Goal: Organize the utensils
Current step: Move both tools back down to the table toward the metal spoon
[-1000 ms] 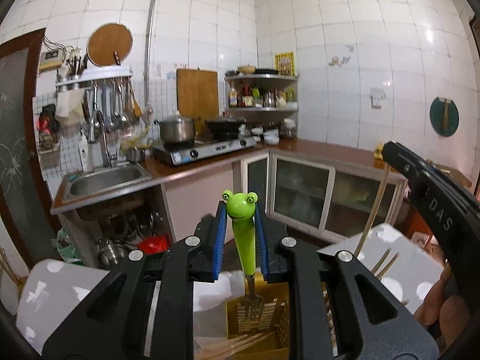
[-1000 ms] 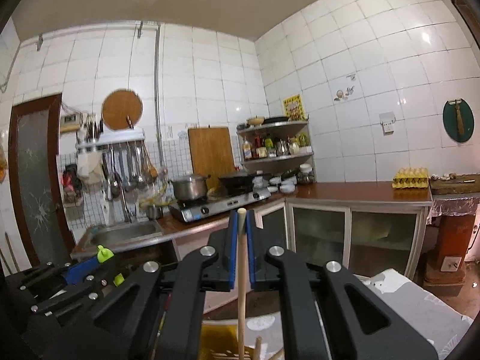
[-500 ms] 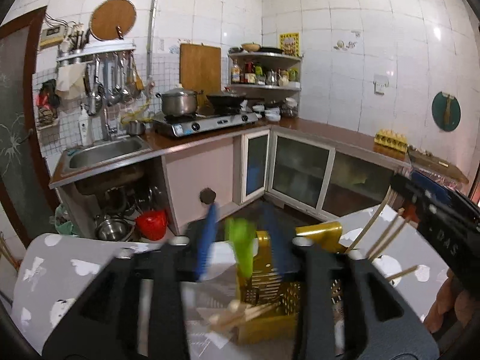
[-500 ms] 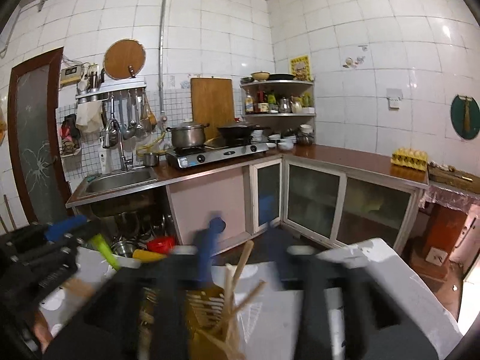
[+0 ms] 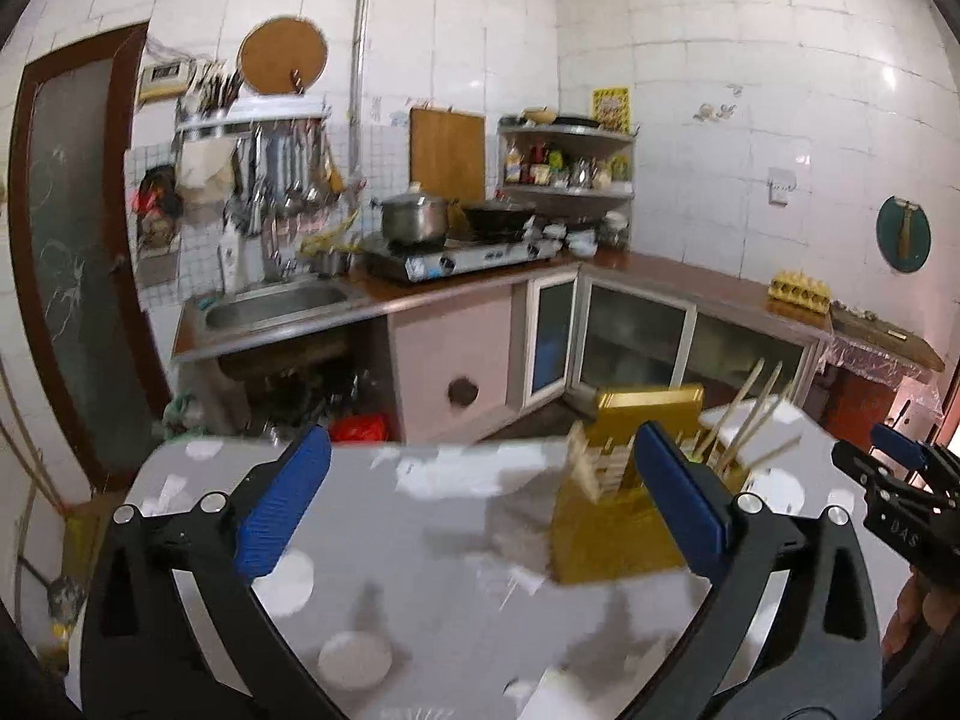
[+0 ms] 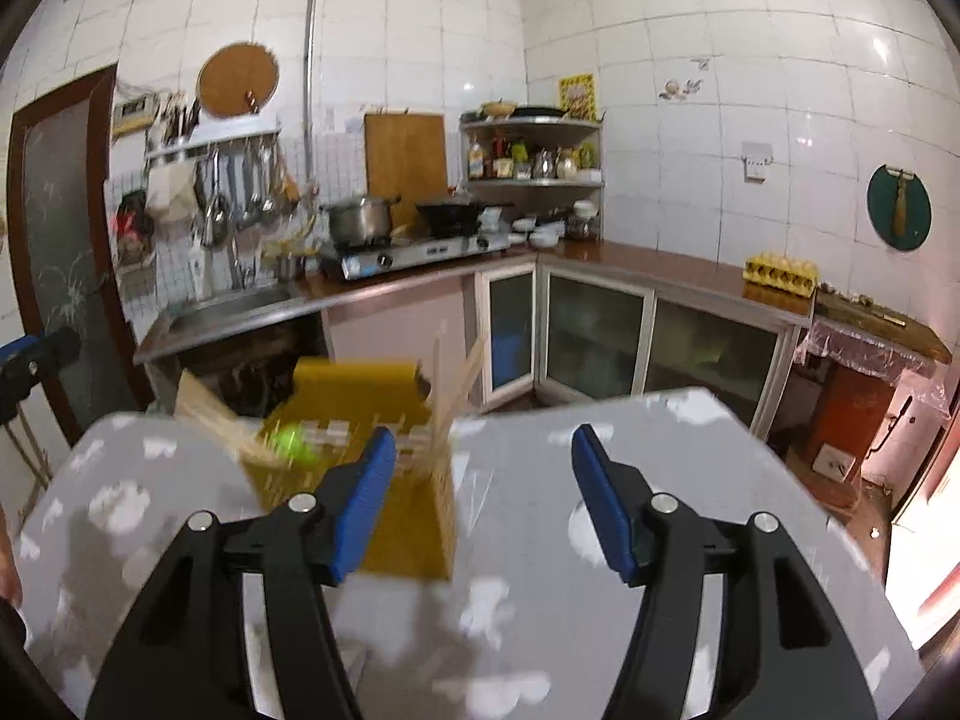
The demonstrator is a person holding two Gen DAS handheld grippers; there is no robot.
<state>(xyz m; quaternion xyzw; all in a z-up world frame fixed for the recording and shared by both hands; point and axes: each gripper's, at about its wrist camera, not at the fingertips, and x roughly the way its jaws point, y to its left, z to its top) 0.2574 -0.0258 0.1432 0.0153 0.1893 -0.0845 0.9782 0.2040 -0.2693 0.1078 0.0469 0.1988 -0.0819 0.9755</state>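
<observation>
A yellow utensil holder [image 5: 606,528] stands on the grey table [image 5: 420,600], also in the right wrist view [image 6: 408,516]. Wooden chopsticks [image 5: 750,414] stick up from it, seen too in the right wrist view [image 6: 450,396]. The green frog-handled fork [image 6: 291,441] lies inside, next to a bundle of chopsticks [image 6: 210,414]. My left gripper [image 5: 480,510] is open and empty, back from the holder. My right gripper [image 6: 483,504] is open and empty, just right of the holder; it also shows in the left wrist view [image 5: 894,498].
The table has a grey cloth with white blotches [image 6: 600,540]. Behind it stand a kitchen counter with a sink [image 5: 276,306], a gas stove with a pot [image 5: 420,222], a corner shelf [image 5: 564,168] and glass-door cabinets [image 6: 600,336]. An egg tray [image 6: 780,273] sits on the counter.
Both grippers have opened and let go: the frog fork and the chopstick now sit in the yellow holder. Both grippers have pulled back and up from it.
</observation>
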